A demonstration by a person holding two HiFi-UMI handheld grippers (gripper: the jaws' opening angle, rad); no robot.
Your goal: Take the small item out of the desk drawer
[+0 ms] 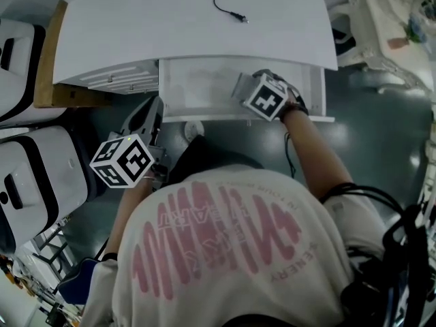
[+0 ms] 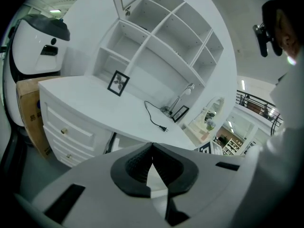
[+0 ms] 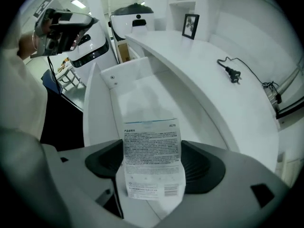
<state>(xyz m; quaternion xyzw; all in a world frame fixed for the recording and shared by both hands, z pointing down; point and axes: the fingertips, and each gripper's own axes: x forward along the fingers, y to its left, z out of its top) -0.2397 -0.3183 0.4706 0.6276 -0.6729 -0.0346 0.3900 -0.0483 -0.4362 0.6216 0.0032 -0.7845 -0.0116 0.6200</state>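
The white desk drawer (image 1: 204,87) stands pulled out under the desk top (image 1: 191,19). My right gripper (image 1: 244,87) reaches into the drawer's right part. In the right gripper view, its pads (image 3: 204,165) press on the sides of a small white packet (image 3: 152,151) with fine print and a barcode. The packet stands upright over the drawer's bare bottom (image 3: 142,94). My left gripper (image 1: 154,112) hangs outside the drawer's front left corner. Its jaws (image 2: 152,148) meet at the tips with nothing between them.
A black cable with a plug (image 1: 238,17) lies on the desk top. A small picture frame (image 2: 118,83) stands by the shelves. Side drawers (image 1: 116,77) sit to the left of the open drawer, with a cardboard box (image 1: 44,67) and white machines (image 1: 27,176) beyond.
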